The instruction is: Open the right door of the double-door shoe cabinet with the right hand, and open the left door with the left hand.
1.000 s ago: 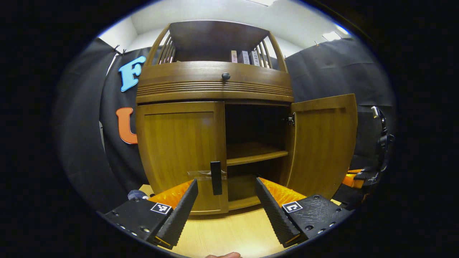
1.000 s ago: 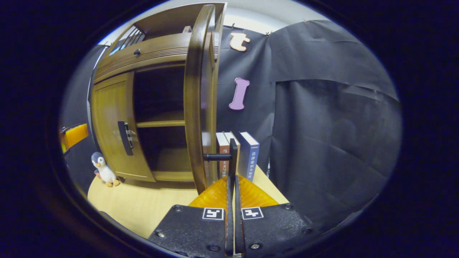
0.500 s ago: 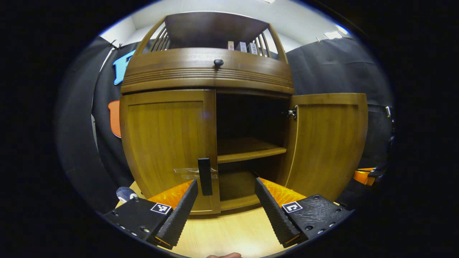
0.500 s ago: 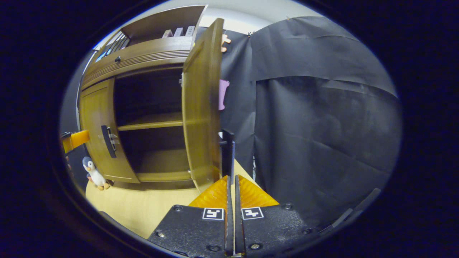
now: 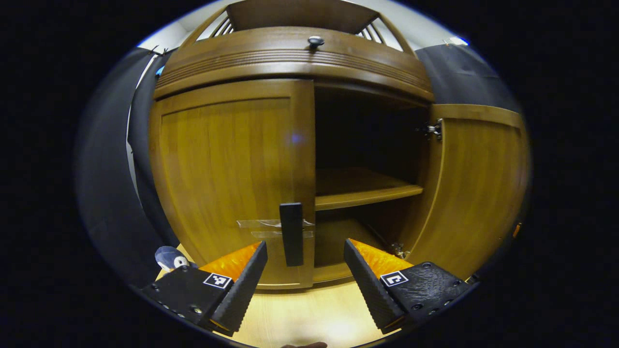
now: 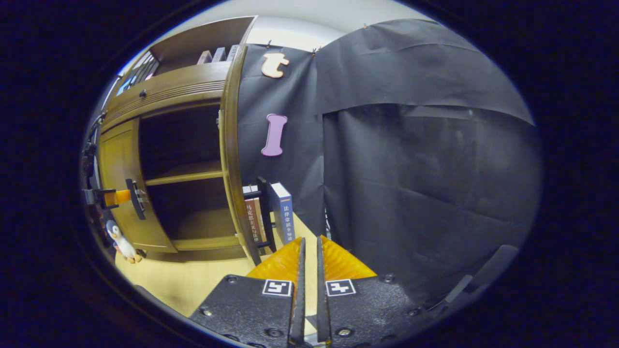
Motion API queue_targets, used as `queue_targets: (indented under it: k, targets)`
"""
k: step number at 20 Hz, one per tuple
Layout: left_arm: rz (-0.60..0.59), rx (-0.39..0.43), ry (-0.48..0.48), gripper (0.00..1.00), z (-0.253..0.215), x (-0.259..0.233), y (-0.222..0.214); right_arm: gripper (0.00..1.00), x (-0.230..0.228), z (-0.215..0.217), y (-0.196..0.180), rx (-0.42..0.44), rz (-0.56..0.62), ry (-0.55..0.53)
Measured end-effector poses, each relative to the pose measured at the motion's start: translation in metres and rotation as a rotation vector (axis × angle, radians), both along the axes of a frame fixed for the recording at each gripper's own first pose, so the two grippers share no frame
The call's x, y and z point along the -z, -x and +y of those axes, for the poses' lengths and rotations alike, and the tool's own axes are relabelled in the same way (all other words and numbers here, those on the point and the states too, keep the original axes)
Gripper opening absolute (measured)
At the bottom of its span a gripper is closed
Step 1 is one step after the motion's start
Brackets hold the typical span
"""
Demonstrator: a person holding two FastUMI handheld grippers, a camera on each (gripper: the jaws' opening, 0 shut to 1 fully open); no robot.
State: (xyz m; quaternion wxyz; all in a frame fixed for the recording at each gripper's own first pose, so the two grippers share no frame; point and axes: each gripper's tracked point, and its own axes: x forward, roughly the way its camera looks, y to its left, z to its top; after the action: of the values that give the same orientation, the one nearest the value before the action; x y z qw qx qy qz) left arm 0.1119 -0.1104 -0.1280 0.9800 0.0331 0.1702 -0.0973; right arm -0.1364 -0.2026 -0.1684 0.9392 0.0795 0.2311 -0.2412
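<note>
The wooden shoe cabinet (image 5: 290, 58) stands close in front in the left gripper view. Its left door (image 5: 227, 179) is closed, with a black upright handle (image 5: 292, 234) on its right edge. My left gripper (image 5: 304, 251) is open, and the handle stands just beyond the gap between its fingers, untouched. The right door (image 5: 476, 188) is swung wide open. In the right gripper view that door (image 6: 234, 159) shows edge-on, its handle (image 6: 265, 212) left of my right gripper (image 6: 309, 244). The fingers stand a narrow gap apart and hold nothing. The left gripper (image 6: 104, 197) shows by the left door's handle (image 6: 133, 198).
A penguin toy (image 6: 121, 241) (image 5: 169, 258) sits on the light wooden table (image 5: 309, 314) left of the cabinet. Upright books (image 6: 283, 212) stand behind the open right door. A shelf (image 5: 367, 193) crosses the dark inside. Black cloth walls close in the booth.
The left gripper has moved nearer to the left door's handle, staying open. The right gripper has let go of the right door's handle and drawn away; the door now stands open.
</note>
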Motion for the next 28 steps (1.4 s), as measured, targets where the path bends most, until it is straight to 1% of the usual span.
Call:
queue_targets:
  k: [1, 2, 3, 4, 5, 6, 7, 9, 10, 11, 12, 13, 14, 15, 16, 17, 18, 20, 21, 22, 26, 27, 28]
  targets:
    - [0.01, -0.012, 0.0, 0.96, 0.002, 0.005, -0.007, 0.14, -0.002, 0.0, 0.002, 0.003, -0.003, 0.004]
    - [0.018, -0.025, 0.0, 0.96, 0.005, 0.01, -0.015, 0.19, -0.005, -0.001, 0.005, 0.005, -0.005, 0.006]
    - [0.033, -0.027, -0.001, 1.0, 0.004, 0.015, -0.021, 0.25, -0.005, 0.0, 0.008, 0.008, -0.006, 0.007]
    - [0.043, -0.025, -0.003, 0.96, 0.003, 0.02, -0.027, 0.32, -0.006, 0.0, 0.011, 0.014, -0.005, 0.009]
    - [0.045, -0.027, -0.009, 0.96, 0.003, 0.024, -0.035, 0.36, -0.005, 0.0, 0.011, 0.017, -0.003, 0.011]
    - [0.045, -0.023, -0.012, 0.95, 0.001, 0.027, -0.04, 0.45, -0.007, 0.0, 0.011, 0.018, -0.003, 0.012]
    - [0.043, -0.023, -0.016, 0.95, 0.001, 0.028, -0.045, 0.48, -0.008, 0.002, 0.011, 0.016, -0.002, 0.014]
    - [0.049, -0.048, -0.028, 0.95, 0.005, 0.035, -0.057, 0.48, -0.01, 0.005, 0.012, 0.003, -0.005, 0.016]
    - [0.068, -0.057, -0.036, 0.85, 0.007, 0.041, -0.06, 0.49, -0.011, 0.005, 0.012, 0.0, -0.006, 0.018]
    - [0.069, -0.056, -0.039, 0.92, 0.007, 0.042, -0.063, 0.54, -0.013, 0.007, 0.012, -0.006, -0.008, 0.02]
    - [0.066, -0.058, -0.042, 0.9, 0.008, 0.042, -0.068, 0.6, -0.015, 0.008, 0.011, -0.01, -0.009, 0.024]
    - [0.062, -0.057, -0.044, 0.88, 0.01, 0.042, -0.07, 0.59, -0.015, 0.007, 0.01, -0.014, -0.01, 0.026]
    - [0.061, -0.05, -0.037, 0.84, 0.008, 0.043, -0.072, 0.63, -0.015, 0.009, 0.009, -0.019, -0.009, 0.028]
    - [0.057, -0.043, -0.037, 0.84, 0.008, 0.044, -0.07, 0.63, -0.016, 0.01, 0.007, -0.025, -0.011, 0.028]
    - [0.05, -0.039, -0.047, 0.72, 0.009, 0.045, -0.071, 0.65, -0.016, 0.012, 0.005, -0.032, -0.013, 0.028]
    - [0.046, -0.027, -0.053, 0.87, 0.007, 0.044, -0.071, 0.65, -0.014, 0.014, 0.002, -0.044, -0.012, 0.027]
    - [0.042, -0.011, -0.048, 0.68, 0.002, 0.045, -0.07, 0.63, -0.013, 0.017, 0.0, -0.056, -0.009, 0.028]
    - [0.042, 0.001, -0.04, 0.31, -0.004, 0.043, -0.069, 0.65, -0.016, 0.023, -0.004, -0.081, -0.013, 0.033]
    - [0.039, -0.002, -0.043, 0.26, -0.004, 0.044, -0.069, 0.65, -0.017, 0.025, -0.006, -0.091, -0.014, 0.039]
    - [0.038, 0.002, -0.041, 0.32, -0.003, 0.044, -0.07, 0.63, -0.018, 0.027, -0.007, -0.1, -0.017, 0.042]
    - [0.061, 0.015, -0.011, 0.33, -0.002, 0.045, -0.071, 0.63, -0.017, 0.032, -0.007, -0.112, -0.019, 0.039]
    - [0.057, 0.016, -0.018, 0.14, -0.003, 0.046, -0.07, 0.63, -0.017, 0.032, -0.006, -0.115, -0.018, 0.04]
    - [0.057, 0.016, -0.03, 0.23, -0.001, 0.046, -0.068, 0.65, -0.017, 0.032, -0.006, -0.116, -0.016, 0.042]
